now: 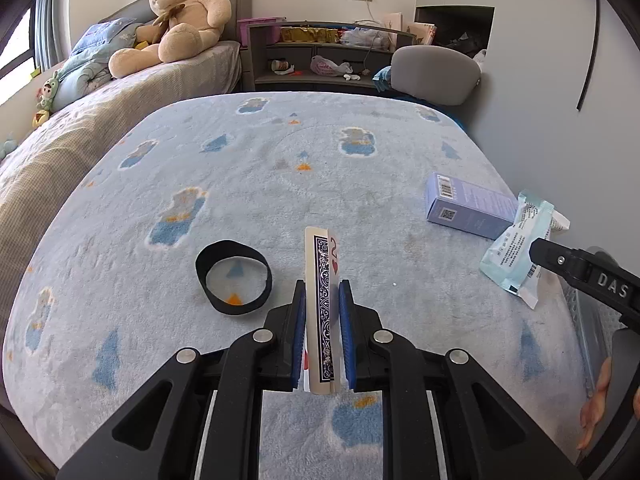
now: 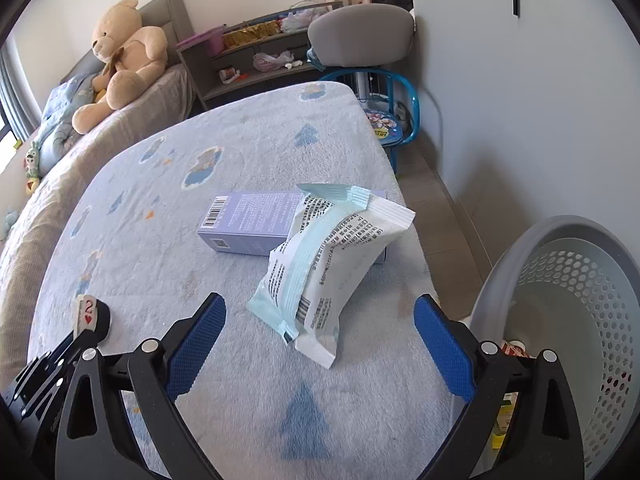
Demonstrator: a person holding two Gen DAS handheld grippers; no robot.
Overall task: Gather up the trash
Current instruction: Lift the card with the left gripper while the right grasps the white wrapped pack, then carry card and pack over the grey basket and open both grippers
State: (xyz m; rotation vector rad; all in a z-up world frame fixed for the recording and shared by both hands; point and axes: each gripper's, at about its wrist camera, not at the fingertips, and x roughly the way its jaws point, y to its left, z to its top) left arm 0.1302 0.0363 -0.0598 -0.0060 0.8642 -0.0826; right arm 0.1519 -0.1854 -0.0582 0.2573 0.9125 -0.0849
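Note:
My left gripper (image 1: 322,292) is shut on playing cards (image 1: 323,280), a two of hearts showing, held on edge above the blue blanket; it also shows in the right wrist view (image 2: 90,312). My right gripper (image 2: 318,320) is open, its jaws wide on either side of a pale green and white wrapper (image 2: 320,264) that lies on the blanket against a purple box (image 2: 248,224). In the left wrist view the wrapper (image 1: 516,240) and box (image 1: 468,208) lie at the right, with the right gripper's finger (image 1: 560,260) over the wrapper.
A black band ring (image 1: 234,278) lies left of the cards. A grey perforated bin (image 2: 580,320) stands off the blanket's right edge with some items inside. A teddy bear (image 1: 180,20), bed, shelf and grey chair (image 2: 360,32) lie beyond.

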